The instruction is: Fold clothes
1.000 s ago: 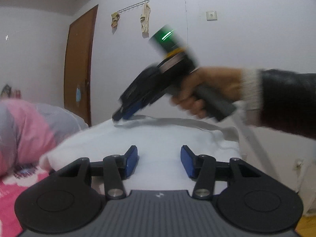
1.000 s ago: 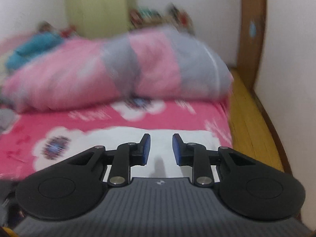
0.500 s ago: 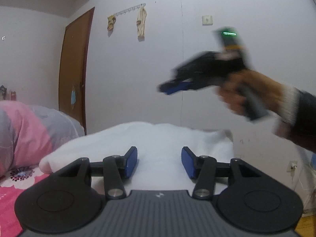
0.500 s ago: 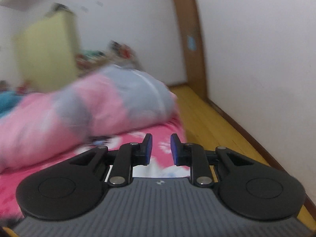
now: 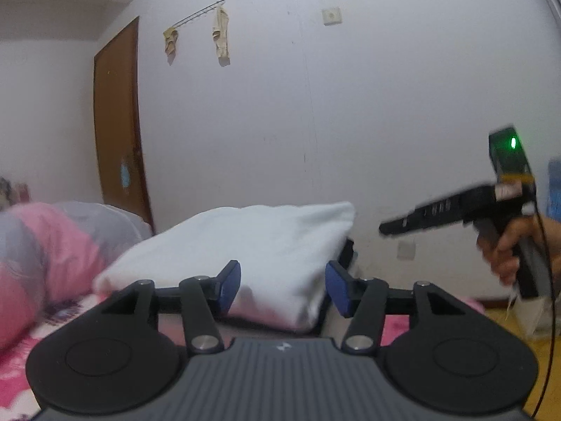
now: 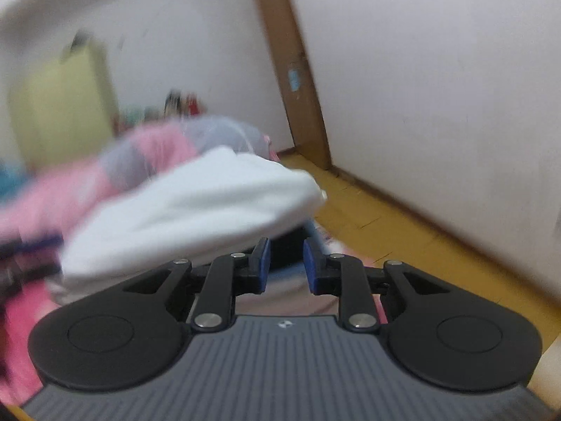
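A folded white garment (image 5: 245,252) lies on the bed over something dark (image 5: 347,256). My left gripper (image 5: 284,287) is open at the garment's near edge, and the cloth shows between its blue pads (image 5: 229,286) without being pinched. In the left wrist view a hand (image 5: 505,245) holds my right gripper (image 5: 385,228) in the air to the right of the garment, pointing at it. The blurred right wrist view shows the white garment (image 6: 196,210) up and to the left of my right gripper (image 6: 285,266). Its pads stand narrowly apart with nothing between them.
A pink and grey duvet (image 5: 45,245) is bunched at the left on the pink floral sheet (image 5: 21,379). A brown door (image 5: 119,122) and a white wall (image 5: 350,105) stand behind. Wooden floor (image 6: 385,221) runs beside the bed. A yellow-green wardrobe (image 6: 59,112) stands far off.
The right gripper left the garment, rose, then swung out to the right, still narrowly open. The left gripper stayed open at the near edge. The garment now lies folded flatter.
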